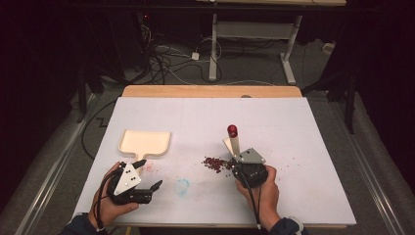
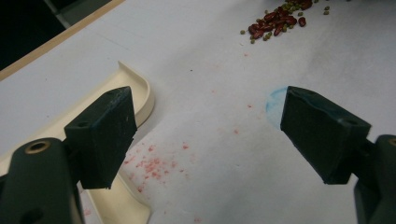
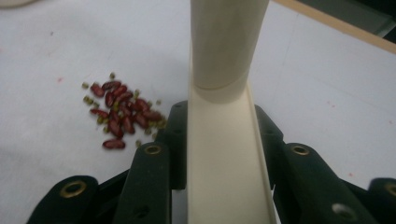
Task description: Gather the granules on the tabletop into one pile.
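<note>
The right gripper (image 1: pixel 238 159) has its jaws clamped on a cream brush (image 1: pixel 234 142) — in the right gripper view we see the two black jaws pressed flat against either side of the brush's (image 3: pixel 224 140) broad cream body, with the round handle rising away from them toward the far edge of the table. From the high view the handle stands up and ends in a red tip (image 1: pixel 232 130); we think the wide end of the brush is down at the table, though the gripper covers that part and we cannot be sure it touches. Just to the left of this gripper lies a small heap of dark red beans (image 1: pixel 215 163) mixed with a few tiny green ones, loose on the white table (image 1: pixel 293 127); in the right gripper view the beans (image 3: pixel 120 116) sit close beside the left jaw. The left gripper (image 1: pixel 157 186) rests low near the person's edge of the table with its jaws spread wide and nothing between them — the left gripper view shows bare white surface in the gap, with faint pink specks and a pale blue smudge (image 2: pixel 275 100). A cream dustpan (image 1: pixel 145 142) lies flat just beyond the left gripper, its handle pointing back toward the left hand (image 1: pixel 110 205), well apart from the beans.
</note>
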`<state>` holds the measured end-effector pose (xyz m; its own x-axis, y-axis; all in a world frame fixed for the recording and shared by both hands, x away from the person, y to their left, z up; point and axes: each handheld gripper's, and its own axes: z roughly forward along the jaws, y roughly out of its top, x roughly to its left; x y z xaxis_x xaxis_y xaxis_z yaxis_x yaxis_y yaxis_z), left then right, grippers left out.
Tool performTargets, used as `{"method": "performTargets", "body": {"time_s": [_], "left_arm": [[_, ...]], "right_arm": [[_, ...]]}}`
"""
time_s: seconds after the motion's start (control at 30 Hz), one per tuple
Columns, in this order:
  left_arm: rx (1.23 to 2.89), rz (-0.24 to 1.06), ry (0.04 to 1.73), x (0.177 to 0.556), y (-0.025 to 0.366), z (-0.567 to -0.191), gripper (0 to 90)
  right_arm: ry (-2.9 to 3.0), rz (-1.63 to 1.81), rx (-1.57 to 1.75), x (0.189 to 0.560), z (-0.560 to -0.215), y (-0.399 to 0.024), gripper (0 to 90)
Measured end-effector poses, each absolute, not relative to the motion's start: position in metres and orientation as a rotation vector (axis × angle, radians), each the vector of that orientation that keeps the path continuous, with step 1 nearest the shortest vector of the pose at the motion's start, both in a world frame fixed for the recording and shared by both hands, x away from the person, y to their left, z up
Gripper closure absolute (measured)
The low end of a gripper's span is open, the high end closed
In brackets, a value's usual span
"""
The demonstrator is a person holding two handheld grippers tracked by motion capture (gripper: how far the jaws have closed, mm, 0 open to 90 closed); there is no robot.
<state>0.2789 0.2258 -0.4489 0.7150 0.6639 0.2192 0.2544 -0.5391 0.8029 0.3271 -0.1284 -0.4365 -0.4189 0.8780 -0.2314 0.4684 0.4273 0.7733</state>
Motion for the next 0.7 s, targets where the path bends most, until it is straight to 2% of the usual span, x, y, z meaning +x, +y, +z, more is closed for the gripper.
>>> {"method": "performTargets", "body": {"time_s": [0.17,0.37,0.53,0.7], "left_arm": [[2.145,0.664,0.686,0.281,0.223,-0.451,17.6],[2.181,0.696,0.669,0.279,0.221,-0.453,17.5],[2.193,0.713,0.674,0.279,0.223,-0.453,17.1],[2.174,0.725,0.730,0.282,0.227,-0.452,17.1]], "right_arm": [[2.047,0.877,1.102,0.332,-0.427,-0.135,67.3],[2.076,0.975,1.058,0.324,-0.409,-0.176,67.3],[2.303,1.179,0.776,0.302,-0.400,-0.212,67.2],[2.514,1.311,0.497,0.292,-0.412,-0.209,67.1]]}}
